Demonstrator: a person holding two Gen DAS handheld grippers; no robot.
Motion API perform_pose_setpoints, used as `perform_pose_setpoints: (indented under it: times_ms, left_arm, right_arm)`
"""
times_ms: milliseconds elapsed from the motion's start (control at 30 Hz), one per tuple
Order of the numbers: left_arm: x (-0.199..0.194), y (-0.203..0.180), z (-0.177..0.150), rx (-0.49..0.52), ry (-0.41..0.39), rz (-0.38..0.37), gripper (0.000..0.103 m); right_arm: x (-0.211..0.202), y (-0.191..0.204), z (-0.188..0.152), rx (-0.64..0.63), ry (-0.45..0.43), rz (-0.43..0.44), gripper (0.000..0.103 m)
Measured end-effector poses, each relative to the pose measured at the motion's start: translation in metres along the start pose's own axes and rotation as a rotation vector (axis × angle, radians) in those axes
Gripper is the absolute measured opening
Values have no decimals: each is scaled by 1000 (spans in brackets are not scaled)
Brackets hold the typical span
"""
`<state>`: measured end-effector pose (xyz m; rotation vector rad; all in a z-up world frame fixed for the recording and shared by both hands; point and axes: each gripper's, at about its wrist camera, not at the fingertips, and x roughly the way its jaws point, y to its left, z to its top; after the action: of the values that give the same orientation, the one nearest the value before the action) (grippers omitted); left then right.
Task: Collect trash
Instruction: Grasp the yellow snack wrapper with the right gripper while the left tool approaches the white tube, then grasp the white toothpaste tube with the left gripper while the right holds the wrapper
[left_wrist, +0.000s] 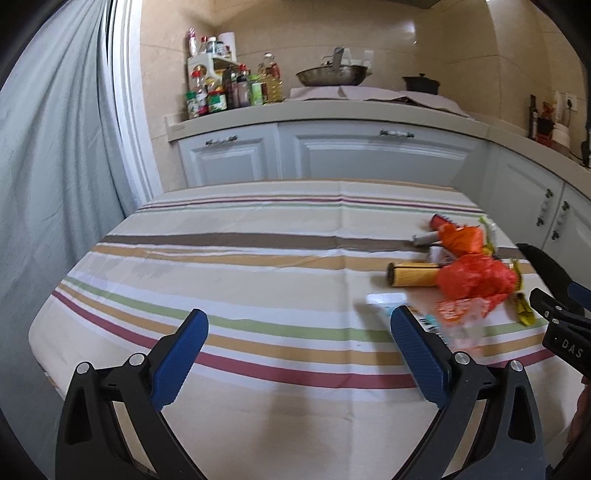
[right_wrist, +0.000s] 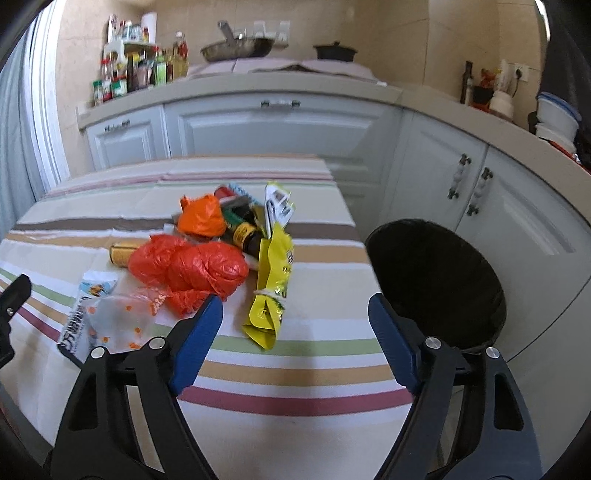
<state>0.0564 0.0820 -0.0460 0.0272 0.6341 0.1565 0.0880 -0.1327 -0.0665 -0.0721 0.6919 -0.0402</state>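
A heap of trash lies on the striped tablecloth (right_wrist: 295, 369). It holds a crumpled red plastic bag (right_wrist: 188, 269), an orange bag (right_wrist: 203, 216), a dark bottle with a yellow label (right_wrist: 245, 234), a yellow snack pouch (right_wrist: 271, 291) and a clear bag with orange dots (right_wrist: 118, 317). My right gripper (right_wrist: 295, 301) is open just short of the yellow pouch, with nothing between its pads. My left gripper (left_wrist: 299, 313) is open over bare cloth. The red bag (left_wrist: 476, 277) and a yellow tube (left_wrist: 413, 275) lie to its right.
A black bin (right_wrist: 436, 280) stands off the table's right edge, beside white cabinets (right_wrist: 517, 221). A printed wrapper (right_wrist: 79, 321) lies at the heap's near left. The counter (left_wrist: 332, 107) behind holds bottles, a wok and a pot. A grey curtain (left_wrist: 55, 184) hangs on the left.
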Motion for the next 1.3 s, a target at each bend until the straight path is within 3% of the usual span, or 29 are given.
perform_pose_setpoints:
  times_ms: [267, 467, 900, 1100, 1300]
  left_arm:
    - [15, 0, -1, 0, 35, -14, 96]
    - [18, -7, -1, 8, 43, -30, 96]
    - [-4, -32, 0, 36, 0, -66, 96]
    - [-4, -51, -10, 73, 21, -78, 96]
    - [9, -49, -16, 76, 65, -17, 96]
  right_arm:
    - [32, 7, 3, -32, 126, 1, 59]
    - [36, 8, 3, -31, 142, 59, 24]
    - [8, -14, -3, -10, 60, 64, 24]
    - [-3, -33, -10, 22, 37, 62, 24]
    - [-8, -43, -16, 48, 28, 55, 24]
